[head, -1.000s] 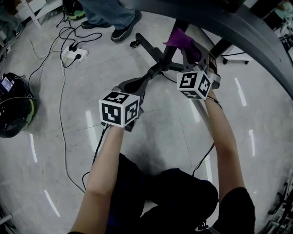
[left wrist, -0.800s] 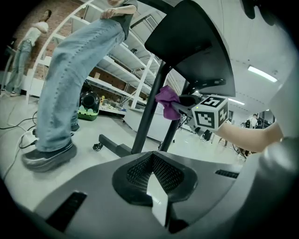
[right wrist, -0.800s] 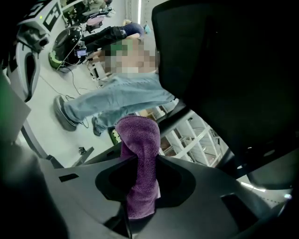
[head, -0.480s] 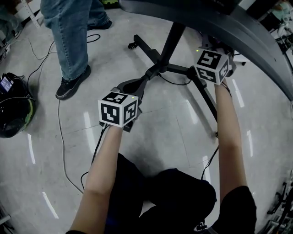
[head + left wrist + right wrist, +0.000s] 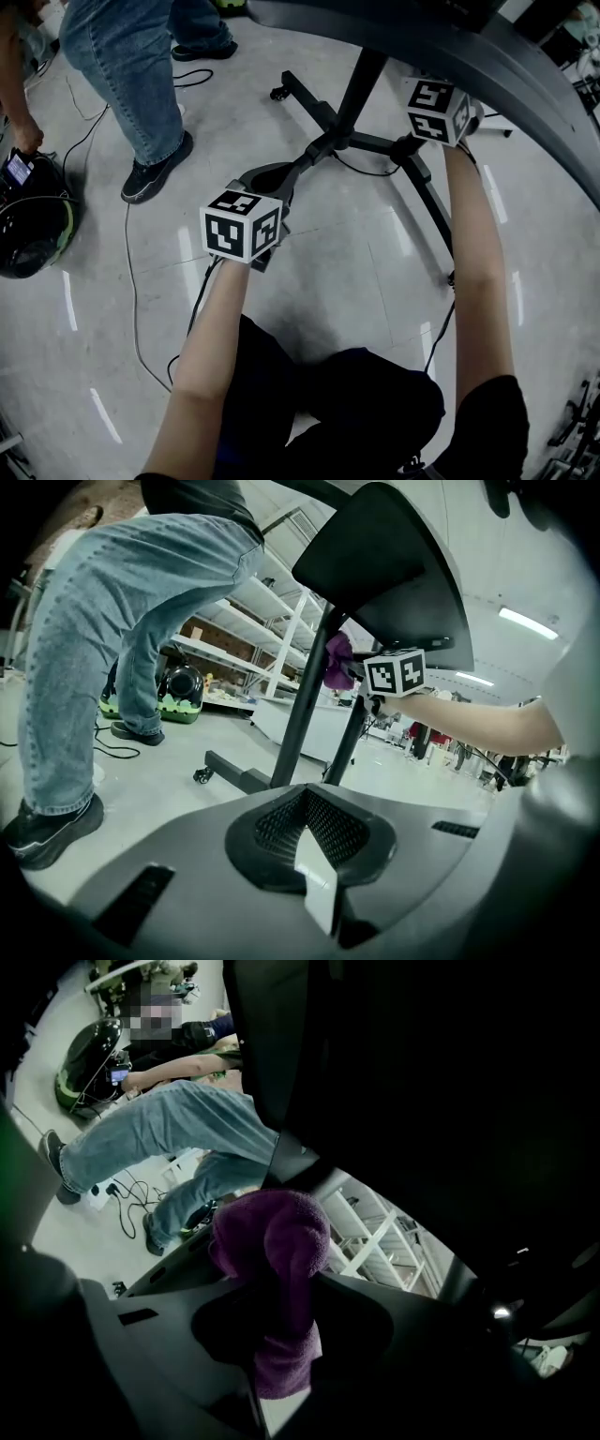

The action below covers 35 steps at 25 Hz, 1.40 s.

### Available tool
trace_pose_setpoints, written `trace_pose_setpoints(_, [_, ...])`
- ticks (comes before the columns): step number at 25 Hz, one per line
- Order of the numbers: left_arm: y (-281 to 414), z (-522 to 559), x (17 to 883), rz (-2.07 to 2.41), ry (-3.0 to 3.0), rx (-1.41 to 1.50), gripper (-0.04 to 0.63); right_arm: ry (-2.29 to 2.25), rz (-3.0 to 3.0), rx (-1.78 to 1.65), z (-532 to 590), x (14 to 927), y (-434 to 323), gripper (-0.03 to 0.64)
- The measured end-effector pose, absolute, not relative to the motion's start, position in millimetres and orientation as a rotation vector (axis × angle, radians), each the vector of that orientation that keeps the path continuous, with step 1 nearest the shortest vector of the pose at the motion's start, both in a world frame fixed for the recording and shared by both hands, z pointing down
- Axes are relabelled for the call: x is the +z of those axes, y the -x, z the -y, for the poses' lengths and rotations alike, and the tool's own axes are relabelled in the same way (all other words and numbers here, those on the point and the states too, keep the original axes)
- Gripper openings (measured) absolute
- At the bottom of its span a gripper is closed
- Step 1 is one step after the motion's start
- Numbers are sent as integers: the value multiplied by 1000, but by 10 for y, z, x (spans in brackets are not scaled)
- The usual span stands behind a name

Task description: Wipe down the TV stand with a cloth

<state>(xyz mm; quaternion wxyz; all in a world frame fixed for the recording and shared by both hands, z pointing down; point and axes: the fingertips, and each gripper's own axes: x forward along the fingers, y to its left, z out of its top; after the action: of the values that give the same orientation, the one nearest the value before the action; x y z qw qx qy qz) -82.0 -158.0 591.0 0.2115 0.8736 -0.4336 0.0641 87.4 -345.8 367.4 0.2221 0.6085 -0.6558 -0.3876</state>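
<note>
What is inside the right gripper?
A purple cloth, pinched between the right gripper's jaws and bunched up beyond them. The jaws cover the pinched part. In the head view, the gripper's cube hides the cloth altogether.

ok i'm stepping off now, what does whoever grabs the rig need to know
Left gripper: jaws shut, empty, held low over the floor in front of the TV stand.
Right gripper: jaws shut on the purple cloth, raised beside the stand's pole, just under the screen.
Done: the surfaces don't show how much is wiped.
Left: probably the pole downward and the base legs.
Watch: a person in jeans stands close to the base, and a cable lies on the floor.
</note>
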Motion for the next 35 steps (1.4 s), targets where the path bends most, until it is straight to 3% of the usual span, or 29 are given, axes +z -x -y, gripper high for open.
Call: trace_pose_setpoints(35, [872,1594,5925,1231,-2395,189,8,-1428,1856,-831,3369,5622,-599,118])
